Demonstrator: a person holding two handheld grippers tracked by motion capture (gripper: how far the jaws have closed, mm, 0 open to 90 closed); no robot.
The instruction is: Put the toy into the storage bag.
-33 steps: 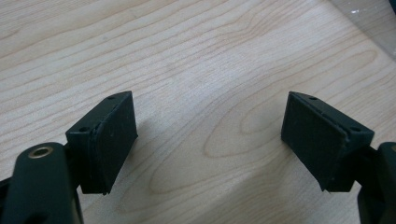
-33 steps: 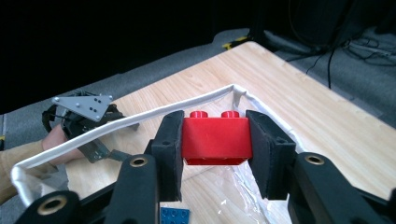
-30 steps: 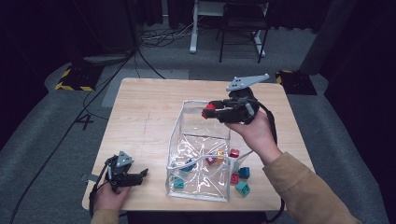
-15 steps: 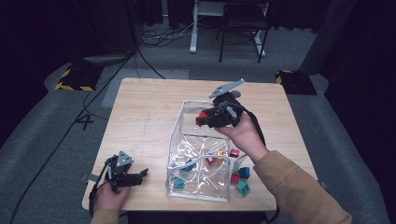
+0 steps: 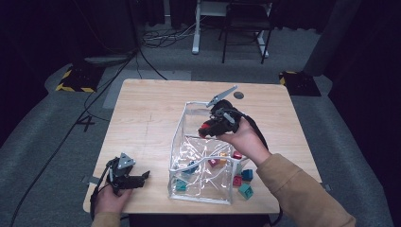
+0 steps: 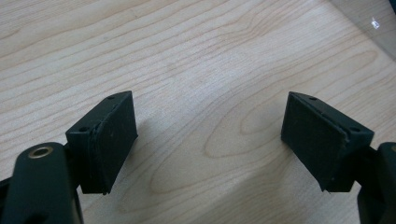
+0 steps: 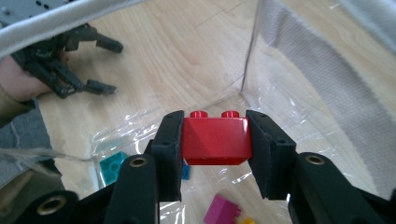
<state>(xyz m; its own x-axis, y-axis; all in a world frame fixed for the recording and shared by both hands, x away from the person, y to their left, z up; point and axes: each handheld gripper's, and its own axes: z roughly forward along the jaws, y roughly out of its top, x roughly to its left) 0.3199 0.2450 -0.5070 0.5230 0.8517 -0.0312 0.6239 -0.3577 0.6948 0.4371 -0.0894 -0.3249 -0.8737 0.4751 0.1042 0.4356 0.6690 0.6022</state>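
Observation:
A clear plastic box (image 5: 176, 142) with a white rim stands on the wooden table (image 5: 146, 113). My right gripper (image 5: 204, 128) reaches into its far end from the right, shut on a red two-stud brick (image 5: 206, 126). In the right gripper view the red brick (image 7: 215, 140) sits squarely between the pads, above the box floor. Below it lie a teal brick (image 7: 112, 168) and a magenta brick (image 7: 224, 210). My left gripper (image 5: 144, 176) rests near the table's front left corner. Its jaws stand open over bare wood (image 6: 210, 135) with nothing between them.
Several bricks lie inside the box's near end, among them a teal one (image 5: 181, 185). Outside its right wall sit a blue brick (image 5: 247, 175) and a teal brick (image 5: 245, 190). Through the clear wall the left gripper (image 7: 70, 60) is visible. A chair and cables lie beyond the table.
My right gripper has moved left and down with the red brick, from above the box's far right corner to inside the box. The left gripper has stayed put.

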